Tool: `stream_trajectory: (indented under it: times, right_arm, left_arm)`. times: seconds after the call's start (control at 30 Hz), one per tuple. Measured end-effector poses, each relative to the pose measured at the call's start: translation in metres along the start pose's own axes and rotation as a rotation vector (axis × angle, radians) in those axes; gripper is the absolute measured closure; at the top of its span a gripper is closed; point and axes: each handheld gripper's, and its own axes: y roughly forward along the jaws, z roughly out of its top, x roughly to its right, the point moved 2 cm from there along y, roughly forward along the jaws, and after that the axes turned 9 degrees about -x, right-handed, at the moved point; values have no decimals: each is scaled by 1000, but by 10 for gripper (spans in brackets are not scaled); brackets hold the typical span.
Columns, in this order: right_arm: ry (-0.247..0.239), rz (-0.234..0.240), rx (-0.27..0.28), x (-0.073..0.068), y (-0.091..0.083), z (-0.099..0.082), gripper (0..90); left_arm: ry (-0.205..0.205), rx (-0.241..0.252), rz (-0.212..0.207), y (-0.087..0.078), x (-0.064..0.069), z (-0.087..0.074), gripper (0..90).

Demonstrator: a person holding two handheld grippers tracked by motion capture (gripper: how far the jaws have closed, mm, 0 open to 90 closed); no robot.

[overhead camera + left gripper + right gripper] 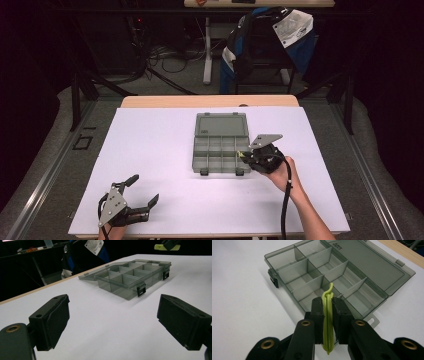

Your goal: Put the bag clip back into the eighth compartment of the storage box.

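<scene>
On the white worktop (160, 150) sits a see-through grey organizer box (220, 146) with its lid (222, 124) flipped open and lying flat behind it. The box has little compartments, and all the ones that can be seen look empty.

The right gripper (327, 312) hovers just over the box's right end. Its fingers are pinching a thin yellow-green rubber band (327, 315), squashed flat and standing up between them. My guess is the band is meant to go into a compartment. It is not in yet, so the dropping part is still left to do.

The left gripper (142, 196) waits near the front left corner of the worktop, well apart from the box, with its fingers spread wide and holding nothing.

There is lots of bare worktop around the box. The left gripper is close to the front edge.
</scene>
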Motion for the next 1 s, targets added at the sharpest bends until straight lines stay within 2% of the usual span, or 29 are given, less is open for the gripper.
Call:
stream_trajectory:
  times: [1.0]
  right_arm:
    - [62,-22,-7,6,15,2,804]
  left_arm:
    - [4,1,7,-1,-1,0,108]
